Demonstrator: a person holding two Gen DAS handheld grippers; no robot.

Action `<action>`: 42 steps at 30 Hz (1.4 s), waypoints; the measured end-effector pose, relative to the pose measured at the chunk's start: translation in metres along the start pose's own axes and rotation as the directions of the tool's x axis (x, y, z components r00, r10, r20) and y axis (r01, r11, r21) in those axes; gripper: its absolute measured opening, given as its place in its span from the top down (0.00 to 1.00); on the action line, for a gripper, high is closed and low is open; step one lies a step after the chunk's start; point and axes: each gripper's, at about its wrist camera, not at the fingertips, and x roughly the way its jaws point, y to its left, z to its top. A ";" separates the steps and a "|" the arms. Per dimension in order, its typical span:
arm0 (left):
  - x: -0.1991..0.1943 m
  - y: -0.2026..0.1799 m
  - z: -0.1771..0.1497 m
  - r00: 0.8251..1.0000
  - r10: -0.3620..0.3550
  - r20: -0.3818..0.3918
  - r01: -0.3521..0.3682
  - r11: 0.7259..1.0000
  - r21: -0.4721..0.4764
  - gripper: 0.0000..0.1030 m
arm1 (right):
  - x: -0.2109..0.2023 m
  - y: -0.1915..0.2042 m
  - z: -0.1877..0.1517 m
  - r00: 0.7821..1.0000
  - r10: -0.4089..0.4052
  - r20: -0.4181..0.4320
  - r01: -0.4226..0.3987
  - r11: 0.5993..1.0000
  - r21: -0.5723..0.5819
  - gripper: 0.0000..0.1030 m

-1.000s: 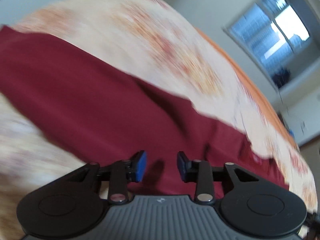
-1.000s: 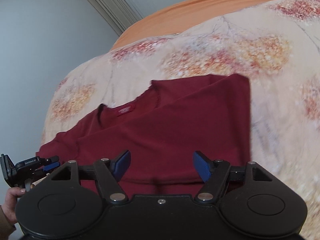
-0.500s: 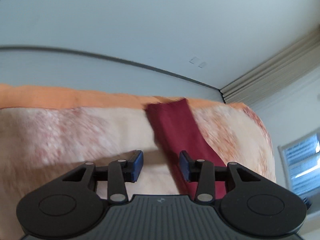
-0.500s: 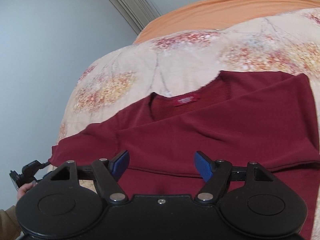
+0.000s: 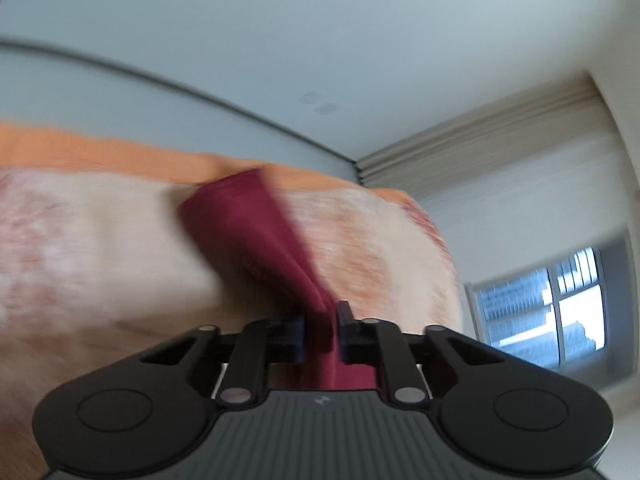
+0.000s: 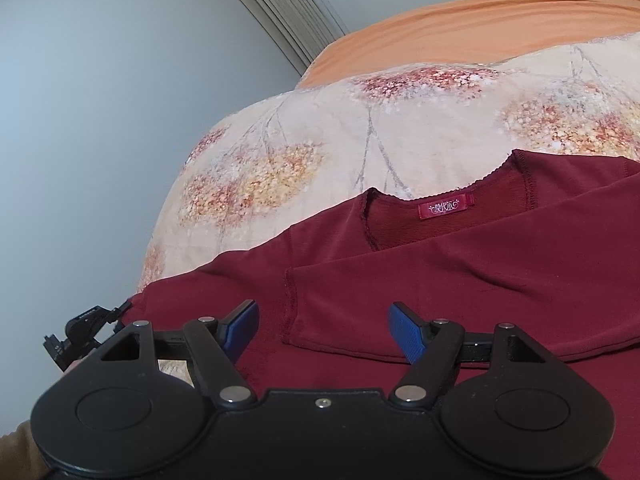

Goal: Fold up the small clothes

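left gripper clamps sleeve, right gripper open over shirt

the dark red shirt (image 6: pixel 460 280) lies flat on the floral bedspread (image 6: pixel 320 148), neckline and label (image 6: pixel 444 212) facing up toward the far side of the bed. one sleeve is folded across the chest, its cuff ending just ahead of the right gripper (image 6: pixel 323 328). an orange sheet (image 6: pixel 480 28) shows beyond the bedspread.

left gripper (image 5: pixel 321 334): jaws have just been closing and now pinch a bunched strip of the shirt's other sleeve (image 5: pixel 256 232), which runs away from the pads across the bedspread. the left wrist view is blurred. in the right wrist view this gripper sits at the shirt's left edge.

right gripper: jaws stand wide apart above the shirt body, nothing between the pads, no contact visible.

a window (image 5: pixel 548 304) shows at the right of the left wrist view.
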 end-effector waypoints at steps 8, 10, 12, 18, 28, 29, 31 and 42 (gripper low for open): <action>0.021 -0.191 -0.132 0.973 -0.044 -0.225 0.191 0.696 0.692 0.87 | -0.006 -0.037 0.005 0.998 -0.006 0.059 -0.004 0.986 0.168 0.28; 0.036 -0.223 -0.206 0.950 -0.008 -0.311 0.276 0.485 0.830 0.88 | -0.010 -0.054 0.006 0.997 -0.013 0.081 -0.007 0.971 0.237 0.28; 0.054 -0.231 -0.270 0.934 0.056 -0.353 0.314 0.341 0.886 0.89 | -0.011 -0.071 0.006 0.996 -0.009 0.087 -0.018 0.953 0.302 0.27; 0.036 -0.199 -0.397 0.934 0.187 -0.305 0.336 -0.162 0.928 0.89 | 0.003 -0.110 0.003 0.996 0.074 0.039 -0.084 0.874 0.480 0.26; -0.011 -0.217 -0.332 0.956 0.076 -0.284 0.270 0.155 0.950 0.89 | 0.066 -0.123 -0.014 0.925 0.376 0.048 -0.285 0.606 0.742 0.27; -0.013 -0.218 -0.328 0.957 0.068 -0.283 0.269 0.163 0.949 0.90 | 0.070 -0.122 -0.014 0.917 0.394 0.062 -0.300 0.578 0.759 0.27; -0.015 -0.218 -0.324 0.957 0.059 -0.284 0.272 0.156 0.950 0.90 | 0.079 -0.119 -0.017 0.905 0.420 0.064 -0.307 0.543 0.782 0.27; -0.029 -0.200 -0.342 0.942 0.039 -0.334 0.336 -0.057 0.940 0.89 | 0.095 -0.106 -0.025 0.874 0.480 0.073 -0.319 0.456 0.830 0.60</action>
